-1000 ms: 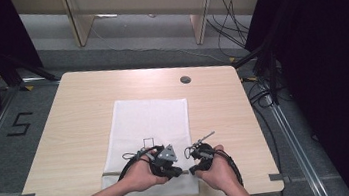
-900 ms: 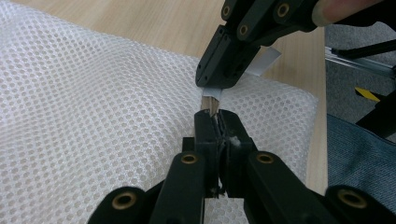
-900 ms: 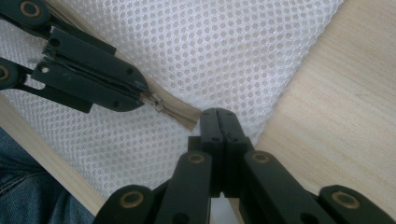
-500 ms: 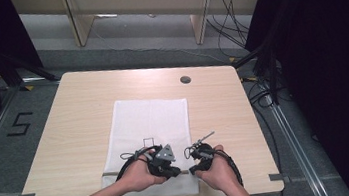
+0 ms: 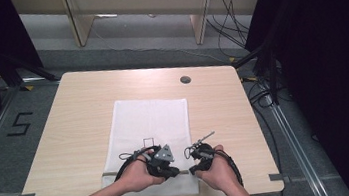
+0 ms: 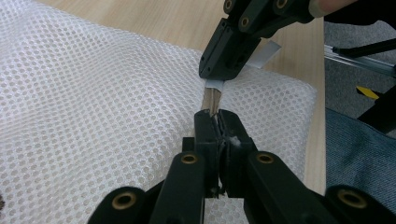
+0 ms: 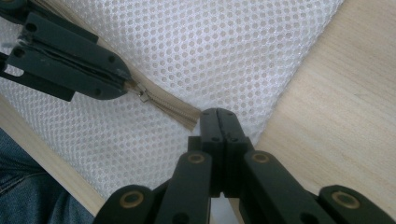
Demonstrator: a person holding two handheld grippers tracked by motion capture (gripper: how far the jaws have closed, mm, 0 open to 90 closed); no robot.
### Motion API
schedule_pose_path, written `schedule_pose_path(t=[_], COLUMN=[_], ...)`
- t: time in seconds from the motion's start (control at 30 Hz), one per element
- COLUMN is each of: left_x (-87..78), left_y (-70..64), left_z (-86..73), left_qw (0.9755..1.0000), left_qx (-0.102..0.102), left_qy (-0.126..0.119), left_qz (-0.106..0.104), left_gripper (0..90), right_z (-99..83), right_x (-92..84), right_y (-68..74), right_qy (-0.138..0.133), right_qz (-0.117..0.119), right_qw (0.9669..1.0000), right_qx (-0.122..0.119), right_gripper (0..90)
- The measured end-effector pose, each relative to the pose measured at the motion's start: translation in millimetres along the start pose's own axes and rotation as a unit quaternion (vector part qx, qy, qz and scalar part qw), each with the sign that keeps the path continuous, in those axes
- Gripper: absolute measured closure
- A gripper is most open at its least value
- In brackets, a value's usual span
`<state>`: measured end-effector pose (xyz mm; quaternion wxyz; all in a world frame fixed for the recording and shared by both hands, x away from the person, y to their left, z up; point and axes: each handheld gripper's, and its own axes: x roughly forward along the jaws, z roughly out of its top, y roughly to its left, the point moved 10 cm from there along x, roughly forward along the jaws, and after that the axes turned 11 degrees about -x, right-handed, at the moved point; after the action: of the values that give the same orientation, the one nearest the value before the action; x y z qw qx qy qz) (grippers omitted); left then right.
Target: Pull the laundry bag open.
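- In the high view I see the white mesh bag (image 5: pixel 151 131) lying flat at the centre of the wooden table (image 5: pixel 79 115), its near edge by the lower edge of the tabletop, just under my two hands.
- My left gripper (image 5: pixel 168 169) sits low and a little left of centre in that view, over the bag's near edge. In the left gripper view its jaws are pressed together at centre frame, clamped on the beige zipper (image 6: pixel 212 100); I make out a small metal piece between the pads.
- My right gripper (image 5: pixel 194 168) is just to the right of the left one, tips nearly meeting. In the right gripper view its jaws stand closed at lower centre, biting the end of the zipper tape (image 7: pixel 175 111) near the bag's corner.
- In the right gripper view the left gripper comes in from the upper left, with the metal zipper pull (image 7: pixel 142 95) at its tip.
- A dark round grommet (image 5: pixel 185 79) sits in the tabletop beyond the bag, upper centre of the high view.
- Blue denim fills the lower left corner of the right gripper view.
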<state>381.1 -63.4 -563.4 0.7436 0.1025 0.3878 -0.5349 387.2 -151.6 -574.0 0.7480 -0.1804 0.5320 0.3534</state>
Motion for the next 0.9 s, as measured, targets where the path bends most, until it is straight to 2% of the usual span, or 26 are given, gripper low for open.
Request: schedule_pose_path(t=[0.07,0.27,0.47,0.53,0.57,0.8,0.9], left_x=[0.0,-4.2,-4.5,-5.1,-5.1,-7.3,-7.4], left_y=[-0.4,2.0,1.3,1.7,1.1,1.7,0.6], left_z=[-0.7,-1.3,-2.0,-2.0,-2.5,-2.2,-2.7], left_qw=[1.0000,1.0000,1.0000,1.0000,1.0000,1.0000,1.0000], left_qx=[-0.007,0.002,-0.003,0.005,-0.002,0.005,-0.002], left_qy=[-0.001,-0.001,-0.001,0.001,0.001,-0.001,-0.001], left_qz=[-0.001,0.001,0.002,0.003,0.003,0.004,0.003], left_gripper=[87.2,87.2,87.2,87.2,87.2,87.2,87.2], right_z=[0.0,0.1,0.1,0.0,-0.1,-0.2,-0.2], right_x=[0.1,0.2,0.2,0.2,0.1,0.3,0.3], right_y=[0.0,-0.1,-0.3,-0.3,-0.2,-0.8,-0.8], right_qy=[-0.001,-0.002,-0.002,-0.002,-0.002,-0.003,-0.004], right_qz=[0.000,0.001,0.001,0.001,0.002,0.001,0.001], right_qw=[1.0000,1.0000,1.0000,1.0000,1.0000,1.0000,1.0000], right_qx=[0.000,0.000,0.000,0.000,-0.001,-0.004,-0.004], right_gripper=[90.0,90.0,90.0,90.0,90.0,90.0,90.0])
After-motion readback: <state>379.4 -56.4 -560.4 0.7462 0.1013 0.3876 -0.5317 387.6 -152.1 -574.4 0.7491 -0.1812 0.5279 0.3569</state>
